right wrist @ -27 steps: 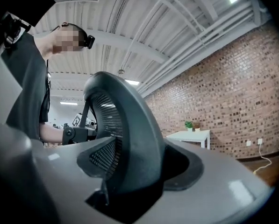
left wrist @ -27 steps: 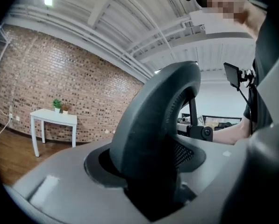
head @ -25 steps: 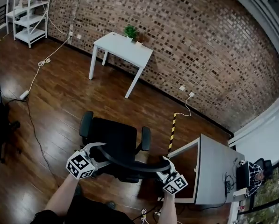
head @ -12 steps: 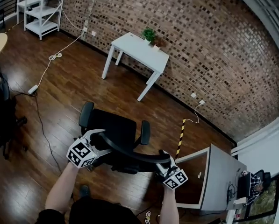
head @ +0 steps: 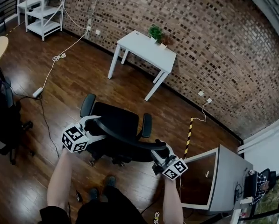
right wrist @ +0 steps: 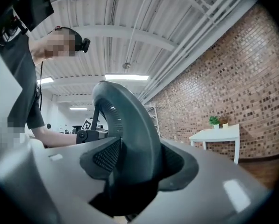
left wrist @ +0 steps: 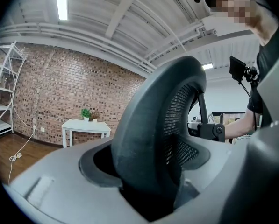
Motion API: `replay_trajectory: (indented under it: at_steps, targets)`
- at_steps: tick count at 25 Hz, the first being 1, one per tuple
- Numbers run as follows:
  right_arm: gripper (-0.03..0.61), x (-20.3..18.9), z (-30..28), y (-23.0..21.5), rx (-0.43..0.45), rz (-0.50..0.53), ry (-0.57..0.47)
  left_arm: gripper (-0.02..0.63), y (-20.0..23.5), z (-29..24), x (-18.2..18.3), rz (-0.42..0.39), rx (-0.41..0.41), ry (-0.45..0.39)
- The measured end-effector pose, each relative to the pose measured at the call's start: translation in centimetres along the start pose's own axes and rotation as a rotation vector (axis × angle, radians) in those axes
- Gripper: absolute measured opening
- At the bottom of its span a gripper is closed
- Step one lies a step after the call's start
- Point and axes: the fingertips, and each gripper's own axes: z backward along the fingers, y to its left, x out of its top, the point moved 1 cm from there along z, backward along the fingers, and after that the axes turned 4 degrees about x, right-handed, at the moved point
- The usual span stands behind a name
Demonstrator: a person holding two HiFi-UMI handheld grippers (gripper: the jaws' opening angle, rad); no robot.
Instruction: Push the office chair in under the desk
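Observation:
The black office chair [head: 116, 127] stands on the wooden floor, its back toward me. My left gripper [head: 93, 122] holds the left end of the curved backrest rim [head: 130, 141] and my right gripper [head: 159, 152] holds the right end. In the left gripper view the thick mesh-backed backrest rim [left wrist: 153, 134] fills the gap of the left gripper [left wrist: 148, 190], whose jaws have just been opening. In the right gripper view the backrest rim [right wrist: 130, 139] sits between the right gripper's [right wrist: 130, 190] jaws, which have just been closing. The white desk [head: 148, 50] stands well beyond the chair, against the brick wall.
A grey desk [head: 223, 171] stands close at my right, a yellow-black strip [head: 188, 136] on the floor before it. A second dark chair [head: 1, 120] is at the left. Cables [head: 50, 69] trail over the floor toward a white shelf unit [head: 41, 8].
The chair has rolled forward across the floor with both grippers on its backrest. The grey desk at the right has dropped back, and the view has swung left.

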Motion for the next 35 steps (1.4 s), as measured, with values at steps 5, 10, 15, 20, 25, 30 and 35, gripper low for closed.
replay_trajectory:
  at_steps: [5, 10, 15, 20, 25, 30, 35]
  targets:
    - [0.219, -1.3, -0.9, -1.4, 0.100, 0.010, 0.009, 0.446, 2.5, -1.7, -2.0, -0.008, -0.016, -0.029]
    - [0.216, -3.7, -2.3, -5.7, 0.159, -0.008, -0.003, 0.462, 7.6, -5.9, -5.8, -0.001, -0.019, -0.040]
    - [0.206, -8.6, -5.7, -7.1, 0.184, 0.007, -0.028, 0.476, 13.1, -5.8, -10.5, -0.020, -0.023, -0.067]
    - [0.206, -9.8, -8.0, -10.7, 0.198, -0.024, -0.044, 0.485, 17.8, -8.7, -11.5, -0.021, -0.044, -0.044]
    - [0.206, -10.3, -12.3, -13.2, 0.195, -0.042, -0.041, 0.488, 23.6, -10.1, -11.4, -0.018, -0.088, -0.045]
    - [0.204, -12.3, -17.7, -11.3, 0.158, -0.047, -0.043, 0.486, 28.5, -7.4, -11.3, -0.047, -0.153, -0.067]
    - [0.192, -12.4, -23.2, -8.4, 0.063, -0.055, -0.046, 0.488, 33.0, -4.5, -10.0, -0.041, -0.261, -0.046]
